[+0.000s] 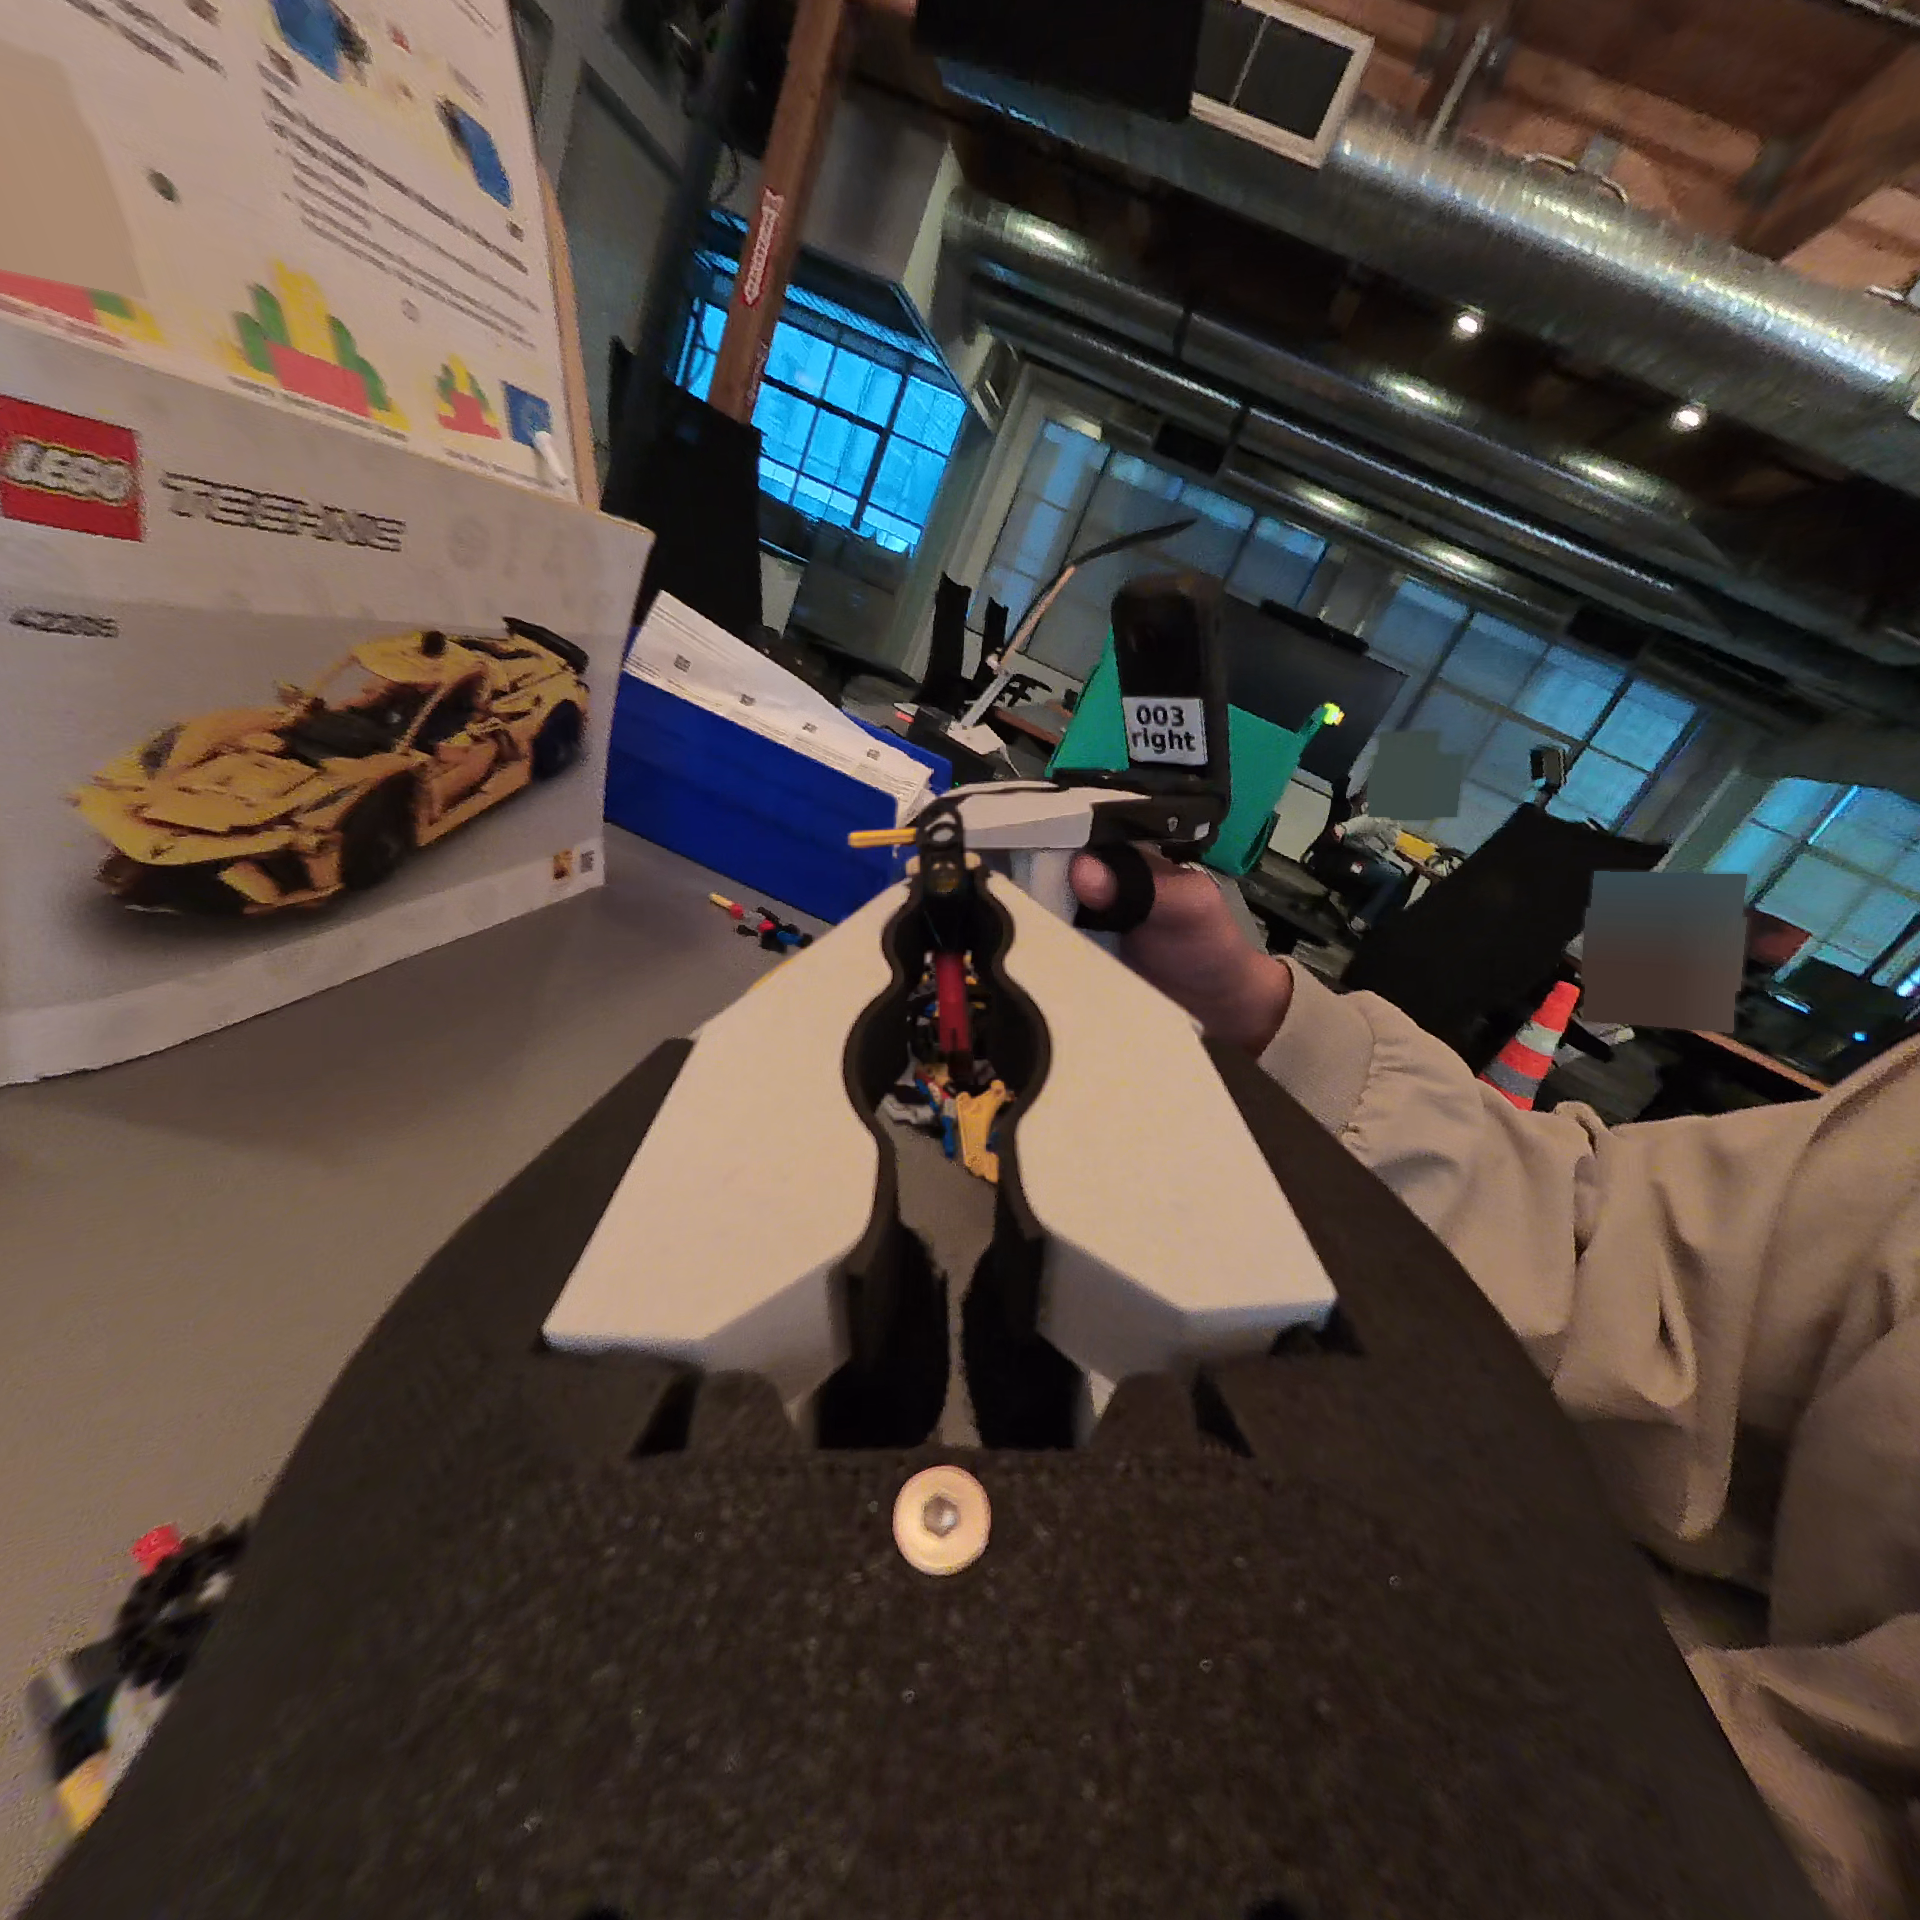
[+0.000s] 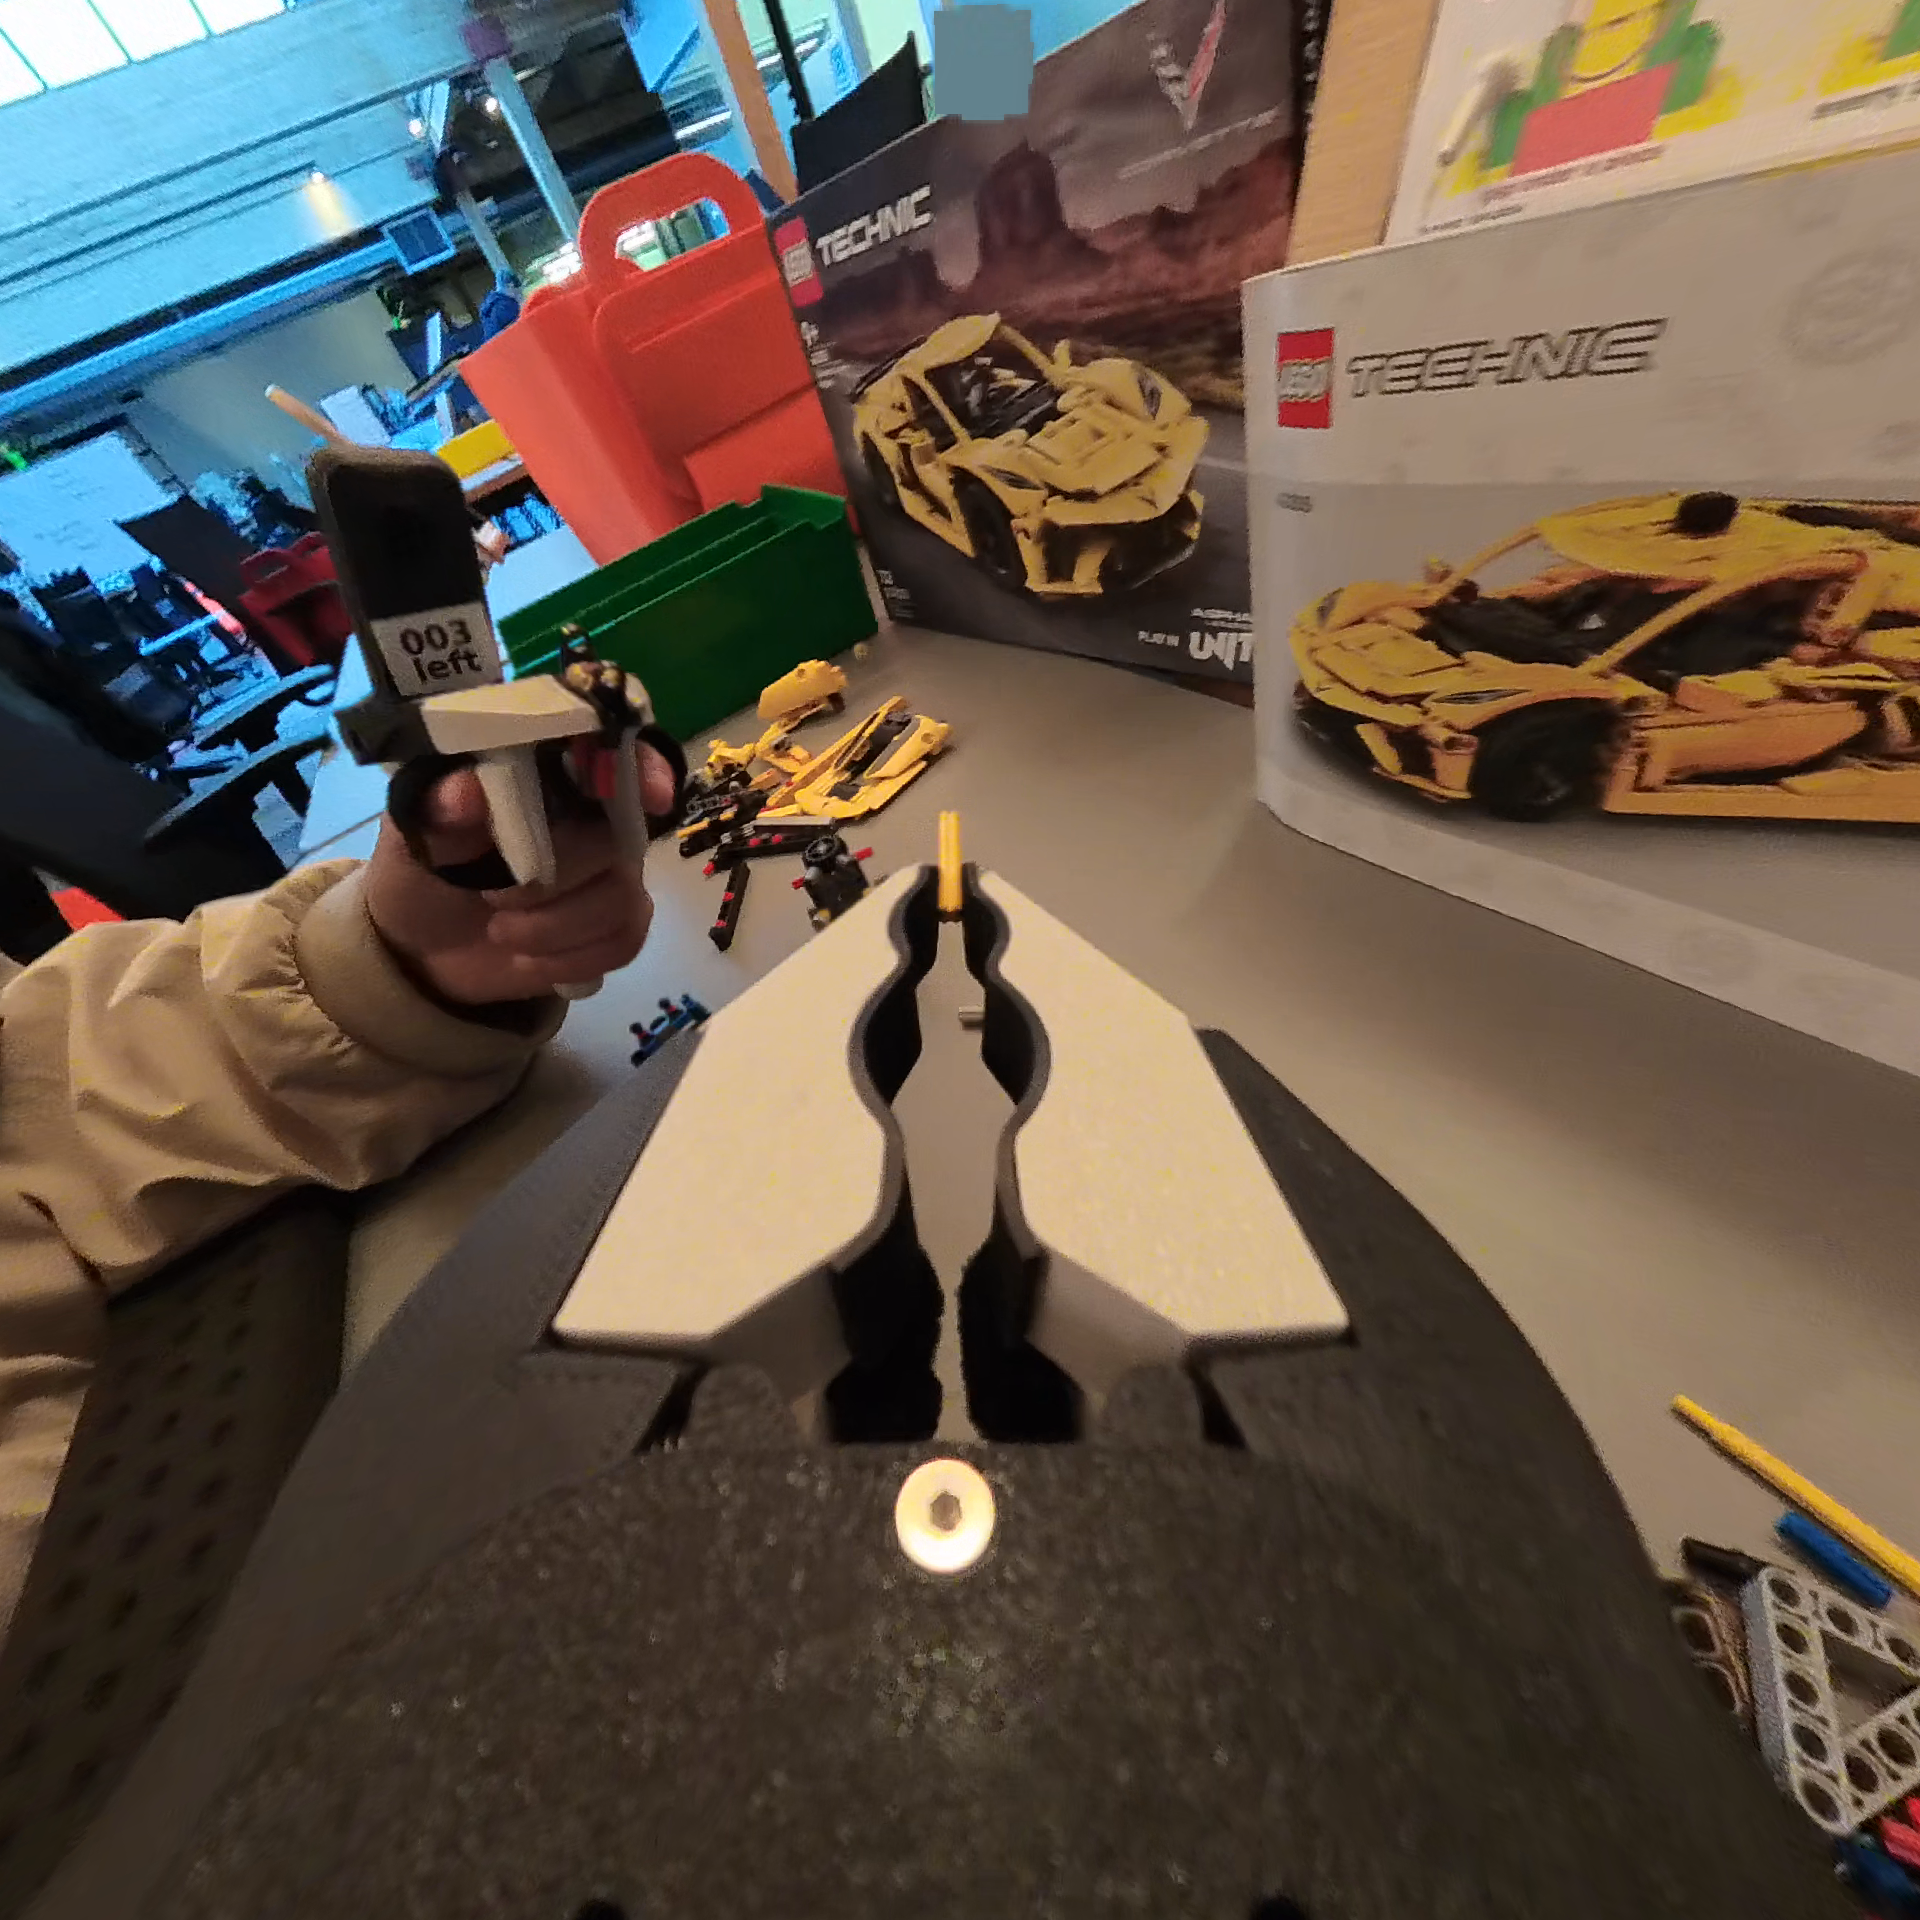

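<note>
the left hand-held gripper [image 1: 943, 883] is clamped narrow on a small black and red technic assembly [image 1: 948, 971], raised clear of the desk [image 1: 312, 1195]. the right hand-held gripper [image 2: 950, 883] pinches a yellow axle pin [image 2: 949, 862] at its tips, end exposed and level with the assembly's black ring, consistent with alignment. loose yellow parts [image 2: 831, 748] lie on the desk before the instruction booklet [image 2: 1579, 540].

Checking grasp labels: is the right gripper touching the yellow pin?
Touching. The right wrist view shows the right gripper fingers closed on the yellow pin's lower end, its top sticking up past their tips.
</note>
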`<state>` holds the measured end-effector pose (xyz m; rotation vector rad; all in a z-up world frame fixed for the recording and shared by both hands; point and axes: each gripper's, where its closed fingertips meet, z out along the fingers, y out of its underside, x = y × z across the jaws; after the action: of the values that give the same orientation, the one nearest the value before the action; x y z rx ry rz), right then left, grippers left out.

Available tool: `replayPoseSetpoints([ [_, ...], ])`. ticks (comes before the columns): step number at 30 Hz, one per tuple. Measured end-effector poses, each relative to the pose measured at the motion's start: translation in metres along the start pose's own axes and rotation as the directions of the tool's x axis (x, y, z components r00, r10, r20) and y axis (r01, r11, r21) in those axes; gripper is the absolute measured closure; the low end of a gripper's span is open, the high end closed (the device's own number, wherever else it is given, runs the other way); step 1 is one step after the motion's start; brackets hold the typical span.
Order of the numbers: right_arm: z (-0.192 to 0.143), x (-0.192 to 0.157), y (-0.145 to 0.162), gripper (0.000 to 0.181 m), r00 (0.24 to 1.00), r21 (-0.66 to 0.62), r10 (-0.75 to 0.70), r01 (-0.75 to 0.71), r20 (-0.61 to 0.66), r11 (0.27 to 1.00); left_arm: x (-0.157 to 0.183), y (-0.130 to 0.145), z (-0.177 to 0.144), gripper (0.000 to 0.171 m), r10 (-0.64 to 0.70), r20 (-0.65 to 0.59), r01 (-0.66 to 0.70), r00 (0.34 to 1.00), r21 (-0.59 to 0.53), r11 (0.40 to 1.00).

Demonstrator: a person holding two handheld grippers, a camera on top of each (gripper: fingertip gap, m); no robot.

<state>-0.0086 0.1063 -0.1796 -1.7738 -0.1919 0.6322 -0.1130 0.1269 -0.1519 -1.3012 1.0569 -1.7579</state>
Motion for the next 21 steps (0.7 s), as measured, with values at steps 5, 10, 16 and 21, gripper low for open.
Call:
replayPoseSetpoints([
  [5,-0.007,0.019,0.003,0.178,0.996,-0.031,0.014,-0.017,-0.088,0.999,-0.009,0.006,-0.002,0.164,-0.044,-0.004,0.043,0.999,-0.024,0.999],
  [10,-0.029,0.023,0.020,0.178,0.987,-0.215,-0.087,0.057,-0.134,0.975,-0.012,0.010,-0.003,0.164,0.007,0.014,-0.006,1.000,-0.068,0.998],
  [16,-0.093,0.043,0.092,0.178,0.933,-0.578,-0.287,0.113,-0.218,0.808,-0.011,0.006,-0.006,0.164,0.017,0.006,-0.016,1.000,-0.075,0.997],
  [21,-0.113,0.066,0.112,0.167,0.915,-0.583,-0.274,0.054,-0.295,0.810,-0.035,0.001,-0.020,0.164,0.103,0.112,-0.090,0.988,-0.113,0.989],
])
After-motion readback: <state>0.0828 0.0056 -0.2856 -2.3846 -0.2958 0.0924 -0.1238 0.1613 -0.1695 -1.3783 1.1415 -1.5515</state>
